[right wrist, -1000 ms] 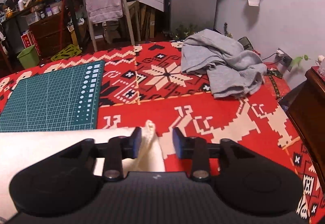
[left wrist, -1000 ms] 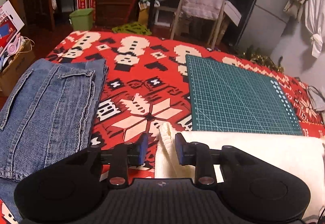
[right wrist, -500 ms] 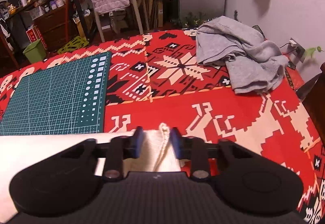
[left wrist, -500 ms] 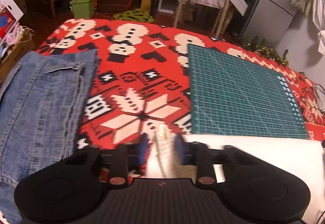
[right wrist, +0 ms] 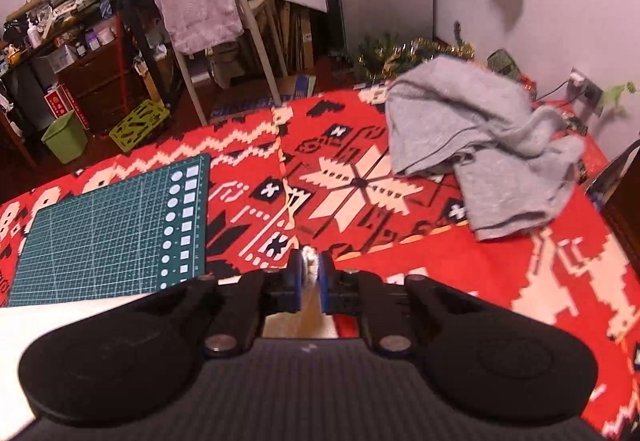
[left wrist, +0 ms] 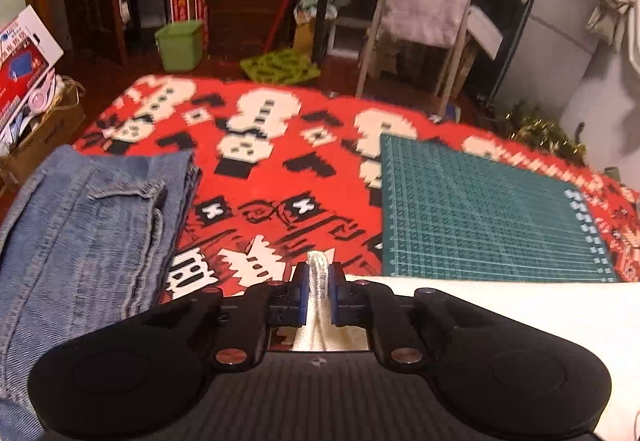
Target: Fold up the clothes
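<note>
Since approx 1 s ago both jaw pairs have been closed: left gripper [left wrist: 319,291] & right gripper [right wrist: 309,281] are now each pinched on a corner of the cream knit garment [left wrist: 500,305], lying near-side of the green cutting mat [left wrist: 480,213] on the red patterned cloth [left wrist: 272,201], so a lift-and-fold is judged ready to be started

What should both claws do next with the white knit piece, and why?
Probably lift both corners together and carry them forward over the white knit garment to make the fold. The left claw and right claw are each shut on a corner, and the cloth between them lies flat on the red blanket.
</note>
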{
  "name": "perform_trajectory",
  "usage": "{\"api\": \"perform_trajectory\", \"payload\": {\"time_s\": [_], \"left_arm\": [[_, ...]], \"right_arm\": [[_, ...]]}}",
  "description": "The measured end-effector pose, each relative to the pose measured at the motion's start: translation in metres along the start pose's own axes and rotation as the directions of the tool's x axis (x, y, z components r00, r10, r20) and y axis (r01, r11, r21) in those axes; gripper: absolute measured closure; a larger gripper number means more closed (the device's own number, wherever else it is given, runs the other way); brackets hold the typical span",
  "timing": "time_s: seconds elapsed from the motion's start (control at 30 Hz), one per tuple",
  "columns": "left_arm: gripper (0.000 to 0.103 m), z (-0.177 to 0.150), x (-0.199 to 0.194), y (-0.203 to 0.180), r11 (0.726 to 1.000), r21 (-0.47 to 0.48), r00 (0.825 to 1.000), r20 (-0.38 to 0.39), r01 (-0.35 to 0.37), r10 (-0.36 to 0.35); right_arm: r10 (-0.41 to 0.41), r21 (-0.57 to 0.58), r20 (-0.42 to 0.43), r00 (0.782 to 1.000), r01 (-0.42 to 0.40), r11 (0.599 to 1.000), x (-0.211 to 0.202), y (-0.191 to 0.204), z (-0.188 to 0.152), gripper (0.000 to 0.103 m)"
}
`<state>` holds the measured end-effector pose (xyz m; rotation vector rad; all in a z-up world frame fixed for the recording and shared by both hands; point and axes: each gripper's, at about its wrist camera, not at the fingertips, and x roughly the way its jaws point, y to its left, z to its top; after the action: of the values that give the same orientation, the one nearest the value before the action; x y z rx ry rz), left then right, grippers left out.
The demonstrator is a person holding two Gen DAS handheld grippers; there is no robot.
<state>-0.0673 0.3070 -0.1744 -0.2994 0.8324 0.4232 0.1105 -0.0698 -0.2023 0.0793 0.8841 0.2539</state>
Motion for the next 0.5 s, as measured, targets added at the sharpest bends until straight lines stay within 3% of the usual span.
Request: {"api": "perform_trajectory", "payload": {"time_s": [0.1, 0.13, 0.17, 0.2, 0.33, 0.5], "left_arm": [[0.088, 0.0, 0.0, 0.001, 1.0, 0.025, 1.0, 0.011, -0.007, 0.007], [0.083, -0.001, 0.0, 0.002, 0.999, 0.029, 1.0, 0.02, -0.022, 0.022], [0.079, -0.001, -0.002, 0.004, 0.999, 0.029, 0.999, 0.029, -0.033, 0.032], [0.077, -0.001, -0.004, 0.008, 0.999, 0.023, 0.999, 0.035, -0.036, 0.036], [0.078, 0.002, -0.021, 0.023, 0.999, -0.015, 0.997, 0.058, -0.048, 0.049], [0.088, -0.008, -0.057, 0.032, 0.997, -0.058, 0.996, 0.076, 0.044, -0.039]], "right_arm": [[0.007, 0.03, -0.005, 1.0, -0.007, 1.0, 0.007, -0.007, -0.002, 0.09], [-0.006, 0.028, 0.012, 1.0, 0.006, 1.0, 0.005, -0.009, -0.003, 0.085], [-0.025, 0.021, 0.028, 0.999, 0.024, 0.999, 0.003, -0.011, -0.004, 0.071], [-0.032, 0.016, 0.036, 0.999, 0.031, 0.999, -0.001, -0.013, -0.004, 0.065], [-0.048, 0.019, 0.084, 0.995, 0.046, 0.999, -0.029, -0.026, -0.003, 0.067], [-0.001, 0.014, 0.109, 0.994, -0.001, 1.0, -0.074, -0.04, -0.018, 0.081]]}}
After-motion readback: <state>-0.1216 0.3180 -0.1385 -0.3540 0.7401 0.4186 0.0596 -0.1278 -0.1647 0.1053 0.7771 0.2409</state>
